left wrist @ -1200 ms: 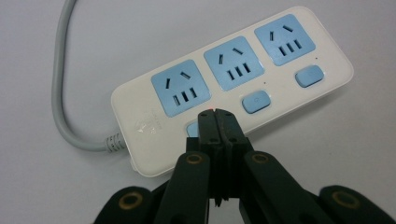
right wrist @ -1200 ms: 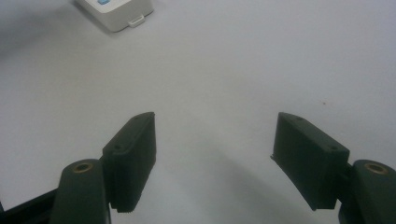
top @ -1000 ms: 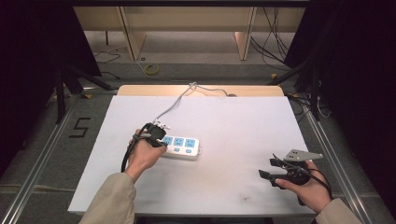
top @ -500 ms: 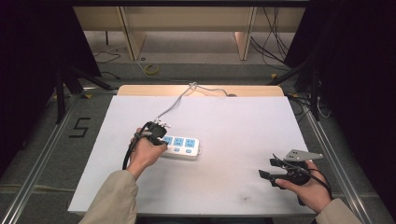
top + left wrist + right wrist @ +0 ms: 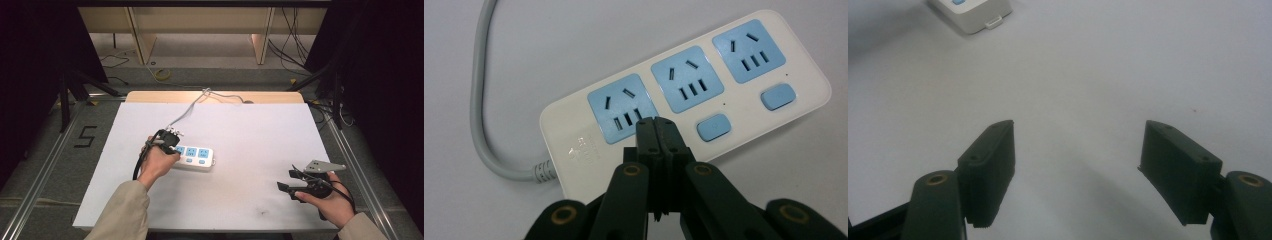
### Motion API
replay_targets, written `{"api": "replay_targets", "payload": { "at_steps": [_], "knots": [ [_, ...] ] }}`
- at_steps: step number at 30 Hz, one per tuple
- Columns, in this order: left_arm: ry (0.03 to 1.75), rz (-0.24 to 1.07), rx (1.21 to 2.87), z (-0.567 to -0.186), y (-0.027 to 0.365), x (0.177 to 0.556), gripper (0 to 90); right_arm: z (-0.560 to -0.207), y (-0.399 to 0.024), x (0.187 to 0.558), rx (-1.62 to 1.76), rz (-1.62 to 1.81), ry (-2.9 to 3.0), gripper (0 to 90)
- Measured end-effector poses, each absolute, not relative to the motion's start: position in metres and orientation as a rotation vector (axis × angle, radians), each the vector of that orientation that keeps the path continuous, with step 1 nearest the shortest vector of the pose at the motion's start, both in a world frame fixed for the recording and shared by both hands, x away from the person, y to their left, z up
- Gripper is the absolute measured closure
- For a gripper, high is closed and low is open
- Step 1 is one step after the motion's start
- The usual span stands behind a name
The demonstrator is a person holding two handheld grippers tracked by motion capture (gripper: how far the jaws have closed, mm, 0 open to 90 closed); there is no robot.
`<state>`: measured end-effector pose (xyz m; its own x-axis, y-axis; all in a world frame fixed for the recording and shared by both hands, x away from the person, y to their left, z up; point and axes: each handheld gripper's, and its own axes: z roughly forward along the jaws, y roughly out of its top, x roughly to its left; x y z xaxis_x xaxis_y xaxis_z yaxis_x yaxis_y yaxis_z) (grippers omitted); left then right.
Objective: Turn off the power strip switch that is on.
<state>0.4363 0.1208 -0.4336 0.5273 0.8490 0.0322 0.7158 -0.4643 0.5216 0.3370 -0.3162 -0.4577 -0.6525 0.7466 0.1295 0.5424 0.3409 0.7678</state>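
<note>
White table sheet (image 5: 250, 130) bears the power strip (image 5: 194, 156); left gripper (image 5: 656, 122) fingers together, right gripper (image 5: 1075, 170) fingers apart.

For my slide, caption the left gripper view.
Shut left tool poised over the power strip, tips at its first socket.

Table (image 5: 250, 130) evenly lit from above — dark surroundings, soft shadows — gripper views slightly soft and bluish

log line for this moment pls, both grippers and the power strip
left gripper: shut, tips over power strip at cable-end socket | right gripper: open, nothing between fingers | power strip: flat on white table
</note>
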Motion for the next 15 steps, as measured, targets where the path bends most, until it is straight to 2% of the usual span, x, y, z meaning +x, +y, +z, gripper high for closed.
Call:
{"api": "replay_targets", "payload": {
  "at_steps": [15],
  "knots": [
    [1.282, 0.399, 2.339, -0.4367, 0.1180, 0.4408, 89.9, -0.4578, -0.3162, 0.3372, 1.161, 1.206, 2.361, 30.6]
  ]
}}
